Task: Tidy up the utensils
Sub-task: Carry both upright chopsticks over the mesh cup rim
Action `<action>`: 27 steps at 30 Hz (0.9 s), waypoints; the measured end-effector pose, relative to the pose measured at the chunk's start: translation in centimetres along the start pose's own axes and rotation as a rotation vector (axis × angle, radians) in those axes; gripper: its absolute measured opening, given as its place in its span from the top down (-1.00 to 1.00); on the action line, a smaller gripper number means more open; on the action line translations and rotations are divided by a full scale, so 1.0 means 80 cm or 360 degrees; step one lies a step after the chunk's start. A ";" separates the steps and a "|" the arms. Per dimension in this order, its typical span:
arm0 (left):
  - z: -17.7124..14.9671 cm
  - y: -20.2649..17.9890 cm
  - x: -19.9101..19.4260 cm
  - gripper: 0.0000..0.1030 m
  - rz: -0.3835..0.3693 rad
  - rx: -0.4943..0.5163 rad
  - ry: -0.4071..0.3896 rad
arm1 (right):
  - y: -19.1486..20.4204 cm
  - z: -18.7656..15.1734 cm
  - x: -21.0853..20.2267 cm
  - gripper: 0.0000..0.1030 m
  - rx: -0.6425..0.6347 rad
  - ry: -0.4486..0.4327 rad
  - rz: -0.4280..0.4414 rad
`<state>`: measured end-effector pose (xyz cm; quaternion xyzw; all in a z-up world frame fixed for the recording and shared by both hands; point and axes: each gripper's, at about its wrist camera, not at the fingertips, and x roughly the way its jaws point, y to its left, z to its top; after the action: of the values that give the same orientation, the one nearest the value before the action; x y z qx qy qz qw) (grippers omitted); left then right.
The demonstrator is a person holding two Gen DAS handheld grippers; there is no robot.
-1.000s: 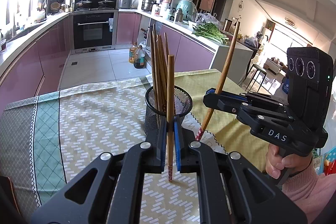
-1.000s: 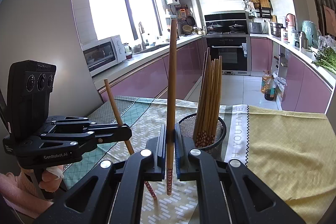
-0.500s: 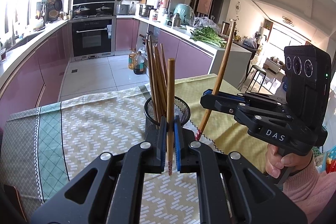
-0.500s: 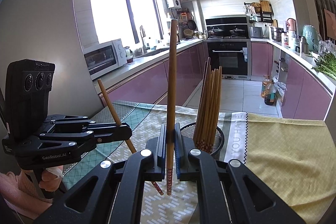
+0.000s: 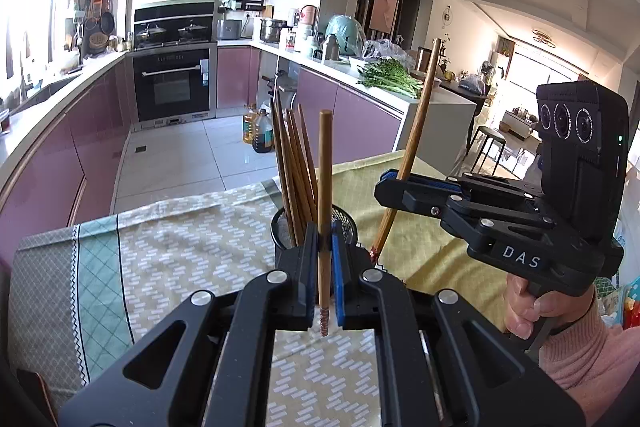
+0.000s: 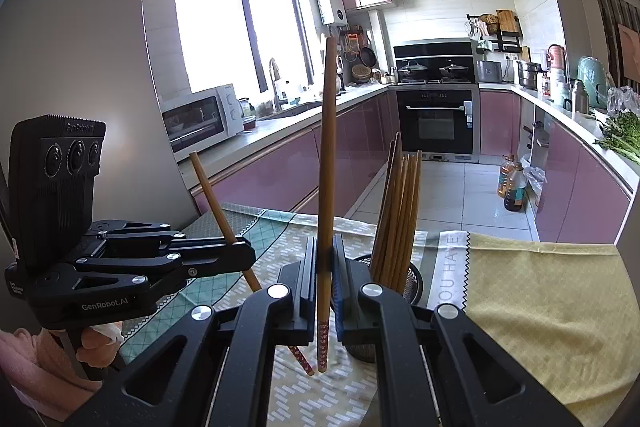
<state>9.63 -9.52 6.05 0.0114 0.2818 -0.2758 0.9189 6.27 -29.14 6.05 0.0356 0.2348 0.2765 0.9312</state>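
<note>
**Both grippers clamp a single chopstick above the table**

The left gripper (image 5: 325,251) has its jaws drawn narrow, pinching one brown chopstick (image 5: 324,187) that stands almost upright between the blue pads. Its patterned red tip (image 5: 323,323) hangs just below the fingers, clear of the tablecloth (image 5: 180,267).

The right gripper (image 6: 324,267) is closed the same way on a second chopstick (image 6: 327,147), also nearly vertical, with its decorated end (image 6: 322,347) pointing down. Seen from the left wrist camera, this one leans slightly, its top tipped away to the right.

Between and just beyond the two grippers stands a black mesh cup (image 5: 348,223), resting on the cloth. A bundle of matching chopsticks (image 5: 294,163) stands in it, leaning to one side, thick ends up. Each held stick is near the cup but outside it.

A hand (image 5: 532,307) in a pink sleeve (image 5: 588,347) grips the right handle.
</note>
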 end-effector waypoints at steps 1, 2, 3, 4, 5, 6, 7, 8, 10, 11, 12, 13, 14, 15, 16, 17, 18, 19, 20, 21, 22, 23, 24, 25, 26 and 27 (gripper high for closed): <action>0.002 0.000 -0.002 0.86 0.0001 0.0004 -0.0008 | 0.000 0.000 -0.001 0.88 -0.0002 -0.0004 0.0000; 0.004 -0.001 -0.002 0.86 0.0003 0.0006 -0.0014 | 0.000 0.002 -0.002 0.88 -0.0008 -0.0010 -0.0002; 0.007 -0.002 -0.003 0.86 0.0005 0.0010 -0.0021 | 0.000 0.003 -0.002 0.88 -0.0011 -0.0016 -0.0004; 0.010 -0.002 -0.005 0.86 0.0009 0.0014 -0.0033 | 0.000 0.005 -0.003 0.88 -0.0012 -0.0021 -0.0006; 0.012 -0.002 -0.007 0.86 0.0010 0.0016 -0.0043 | 0.000 0.007 -0.003 0.88 -0.0013 -0.0026 -0.0007; 0.015 -0.002 -0.008 0.86 0.0011 0.0019 -0.0051 | -0.001 0.008 -0.004 0.88 -0.0015 -0.0033 -0.0008; 0.018 -0.003 -0.010 0.86 0.0011 0.0023 -0.0062 | -0.001 0.010 -0.004 0.88 -0.0017 -0.0039 -0.0011; 0.021 -0.003 -0.010 0.86 0.0011 0.0025 -0.0070 | -0.001 0.011 -0.004 0.88 -0.0018 -0.0045 -0.0012; 0.025 -0.004 -0.013 0.86 0.0011 0.0029 -0.0085 | -0.002 0.015 -0.004 0.88 -0.0021 -0.0056 -0.0015; 0.028 -0.005 -0.015 0.86 0.0011 0.0031 -0.0095 | -0.002 0.016 -0.004 0.88 -0.0021 -0.0059 -0.0016; 0.030 -0.005 -0.016 0.86 0.0011 0.0035 -0.0103 | -0.003 0.018 -0.003 0.88 -0.0021 -0.0061 -0.0015; 0.033 -0.006 -0.016 0.86 0.0012 0.0038 -0.0110 | -0.003 0.019 -0.002 0.88 -0.0021 -0.0062 -0.0014; 0.034 -0.006 -0.019 0.86 0.0014 0.0044 -0.0122 | -0.003 0.020 -0.002 0.88 -0.0020 -0.0065 -0.0011; 0.036 -0.008 -0.020 0.86 0.0013 0.0048 -0.0131 | -0.002 0.021 -0.002 0.88 -0.0023 -0.0068 -0.0010; 0.038 -0.009 -0.021 0.86 0.0012 0.0053 -0.0141 | -0.003 0.022 -0.003 0.88 -0.0028 -0.0072 -0.0011; 0.041 -0.011 -0.021 0.86 0.0015 0.0057 -0.0150 | -0.003 0.024 -0.003 0.88 -0.0031 -0.0077 -0.0011; 0.043 -0.012 -0.023 0.86 0.0016 0.0061 -0.0160 | -0.003 0.026 -0.003 0.88 -0.0033 -0.0082 -0.0010; 0.044 -0.013 -0.023 0.86 0.0016 0.0063 -0.0167 | -0.002 0.026 -0.003 0.88 -0.0036 -0.0088 -0.0012; 0.046 -0.014 -0.024 0.86 0.0016 0.0064 -0.0178 | -0.003 0.028 -0.003 0.88 -0.0039 -0.0092 -0.0013; 0.048 -0.015 -0.025 0.86 0.0017 0.0066 -0.0185 | -0.002 0.030 -0.003 0.88 -0.0041 -0.0097 -0.0014; 0.049 -0.016 -0.026 0.86 0.0017 0.0068 -0.0193 | -0.002 0.031 -0.003 0.88 -0.0043 -0.0101 -0.0015; 0.050 -0.016 -0.026 0.86 0.0018 0.0069 -0.0198 | -0.002 0.033 -0.003 0.88 -0.0045 -0.0105 -0.0017; 0.052 -0.017 -0.027 0.86 0.0020 0.0074 -0.0205 | -0.002 0.034 -0.002 0.88 -0.0046 -0.0108 -0.0019; 0.053 -0.018 -0.028 0.86 0.0021 0.0077 -0.0209 | -0.002 0.035 -0.001 0.88 -0.0047 -0.0111 -0.0019; 0.054 -0.019 -0.028 0.86 0.0022 0.0079 -0.0214 | -0.002 0.036 -0.001 0.88 -0.0049 -0.0115 -0.0021; 0.056 -0.018 -0.026 0.86 0.0023 0.0079 -0.0216 | -0.002 0.037 -0.001 0.88 -0.0049 -0.0118 -0.0023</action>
<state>9.76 -10.49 11.08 0.0176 0.2117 -0.2763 0.9373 7.63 -29.15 8.69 0.0298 0.1962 0.2717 0.9417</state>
